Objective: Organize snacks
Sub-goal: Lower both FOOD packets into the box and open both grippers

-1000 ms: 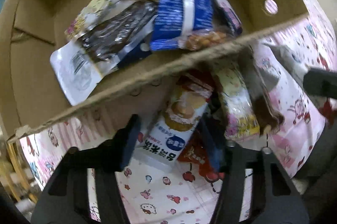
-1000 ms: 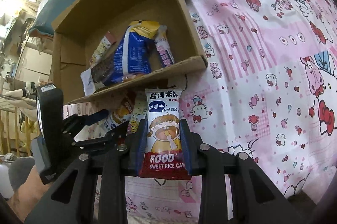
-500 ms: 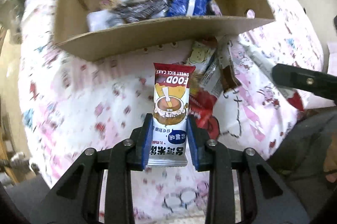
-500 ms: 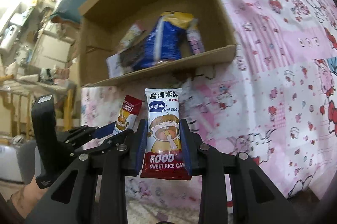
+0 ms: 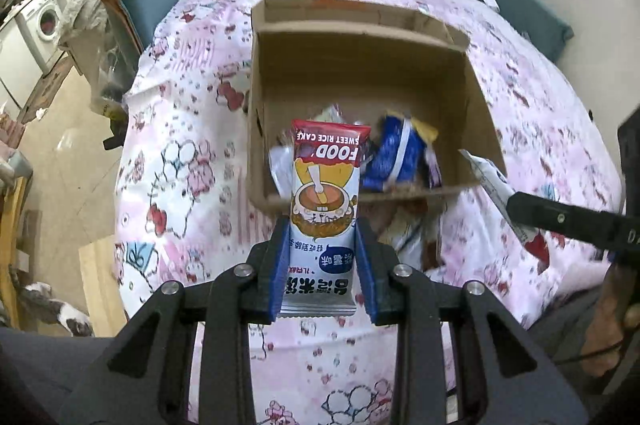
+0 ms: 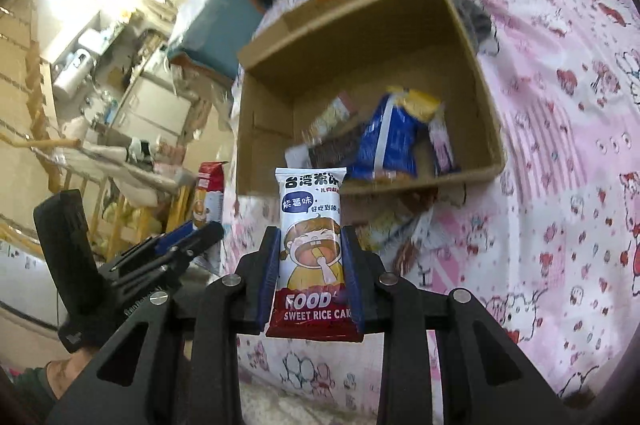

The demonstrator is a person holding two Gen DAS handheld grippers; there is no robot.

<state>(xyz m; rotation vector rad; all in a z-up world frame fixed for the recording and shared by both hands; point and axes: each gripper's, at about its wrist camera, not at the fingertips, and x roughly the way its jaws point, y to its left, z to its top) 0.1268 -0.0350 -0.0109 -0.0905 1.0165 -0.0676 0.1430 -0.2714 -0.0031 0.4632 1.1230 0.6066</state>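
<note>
Now both grippers hold a rice cake packet clear of the bed. The left gripper (image 5: 322, 257) has just closed on its packet (image 5: 323, 209) and lifted it from the pile; the right gripper (image 6: 311, 277) is clamped on a matching packet (image 6: 314, 253). The box (image 5: 260, 97), already holding several snacks, sits ahead of both. A few wrappers, blurred, seem to remain by the box's near wall, so more trips probably follow.
</note>
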